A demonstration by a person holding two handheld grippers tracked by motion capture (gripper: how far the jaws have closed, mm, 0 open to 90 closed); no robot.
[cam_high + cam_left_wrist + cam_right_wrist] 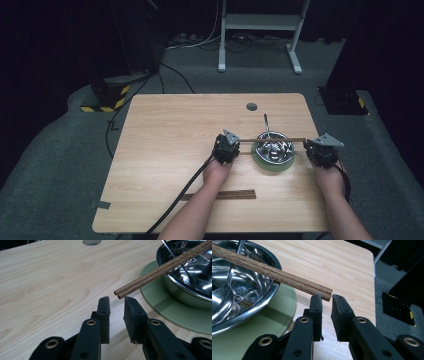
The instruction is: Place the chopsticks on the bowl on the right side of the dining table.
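Note:
A steel bowl stands on a green plate at the right middle of the wooden table, with a spoon in it. A pair of brown chopsticks lies level across the bowl's rim. My left gripper is at their left end and my right gripper at their right end. In the left gripper view the left gripper is open, the chopsticks' ends just past its tips. The right gripper is narrowly open, with the chopstick end over its tips and nothing between the jaws.
A dark wooden strip lies near the front edge between the person's forearms. A round hole is set in the table's far side. Black cables trail off the left edge. The table's right edge is close to the right gripper.

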